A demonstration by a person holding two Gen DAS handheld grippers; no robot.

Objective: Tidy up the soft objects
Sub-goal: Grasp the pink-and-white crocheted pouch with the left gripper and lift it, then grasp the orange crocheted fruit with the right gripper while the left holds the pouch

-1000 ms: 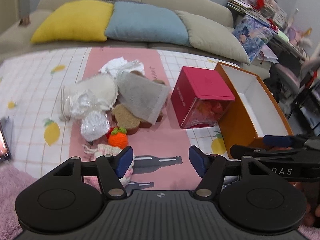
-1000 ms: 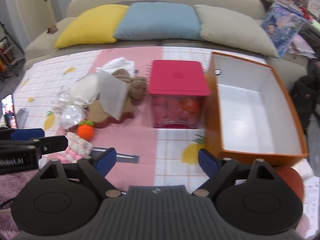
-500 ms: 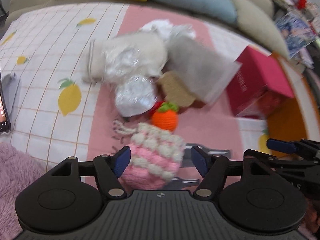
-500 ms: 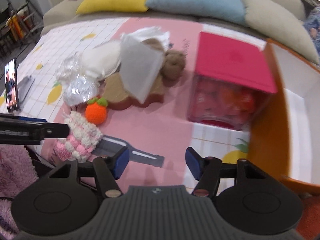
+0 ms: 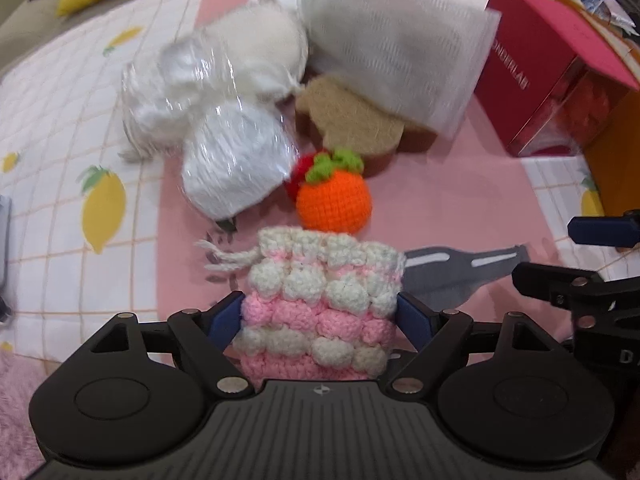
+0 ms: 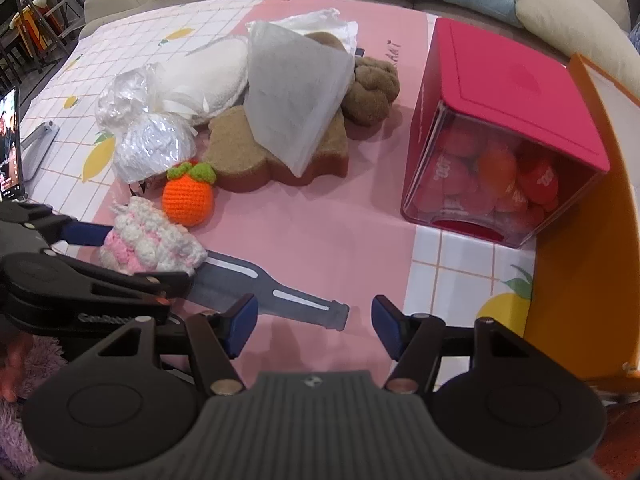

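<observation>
Pink-and-white crocheted pouch (image 5: 322, 312): now framed between the blue pads of the left gripper (image 5: 320, 318), on the pink mat (image 5: 440, 200); a second ago it lay well ahead.
Left jaws: opening wide, straddling the pouch, not yet clamped.
Right gripper (image 6: 312, 320): jaws apart, nothing between them.
Orange box (image 6: 580, 240): beside the mat.
Meaning: a grasp appears imminent.

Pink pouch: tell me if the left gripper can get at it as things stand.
Probably yes. The pink pouch already sits between the left gripper, whose jaws are opening around it, with nothing on top. The orange ball lies just beyond it, out of the way.
</observation>
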